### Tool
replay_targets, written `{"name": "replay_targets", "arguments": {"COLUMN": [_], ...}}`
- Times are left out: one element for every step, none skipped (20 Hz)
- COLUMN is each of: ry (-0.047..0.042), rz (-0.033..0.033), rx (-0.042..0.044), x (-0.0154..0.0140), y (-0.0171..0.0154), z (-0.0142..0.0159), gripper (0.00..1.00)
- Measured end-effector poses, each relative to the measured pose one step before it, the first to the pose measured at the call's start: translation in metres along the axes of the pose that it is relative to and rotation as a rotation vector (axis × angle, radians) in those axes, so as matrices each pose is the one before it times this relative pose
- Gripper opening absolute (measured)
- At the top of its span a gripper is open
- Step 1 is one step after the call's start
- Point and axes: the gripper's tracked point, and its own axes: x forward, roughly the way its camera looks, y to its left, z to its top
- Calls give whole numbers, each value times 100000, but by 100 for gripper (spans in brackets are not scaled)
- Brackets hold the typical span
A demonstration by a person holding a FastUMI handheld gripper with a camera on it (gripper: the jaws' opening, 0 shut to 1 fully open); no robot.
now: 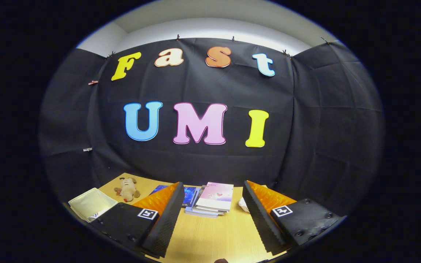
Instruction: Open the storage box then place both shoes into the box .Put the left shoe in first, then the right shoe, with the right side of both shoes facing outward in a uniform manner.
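My gripper [212,188] is held high above a wooden table [210,233], its two fingers spread wide apart with nothing between them. It looks mostly at the booth's black wall. A pale open-topped box [91,204] sits on the table to the left of the left finger [166,215]. A small white thing [244,205] peeks out beside the right finger [260,215]; I cannot tell what it is.
A stack of books [212,200] lies on the table just beyond the fingers, between them. A small beige plush toy [127,189] lies beyond the pale box, near the wall. The black cloth wall closes the table's far side.
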Motion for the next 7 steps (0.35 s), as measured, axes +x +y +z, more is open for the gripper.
{"name": "replay_targets", "arguments": {"ry": [-594, -589, -596, -1221, -641, -350, 46], "rz": [593, 561, 618, 653, 683, 1138, 1579], "rx": [521, 199, -45, -665, -866, -122, 242], "x": [-163, -146, -43, 28, -76, -128, -213], "y": [-432, -304, -465, -417, -419, -258, -67], "z": [422, 182, 259, 311, 73, -10, -87], "gripper": [97, 97, 97, 97, 97, 97, 97]}}
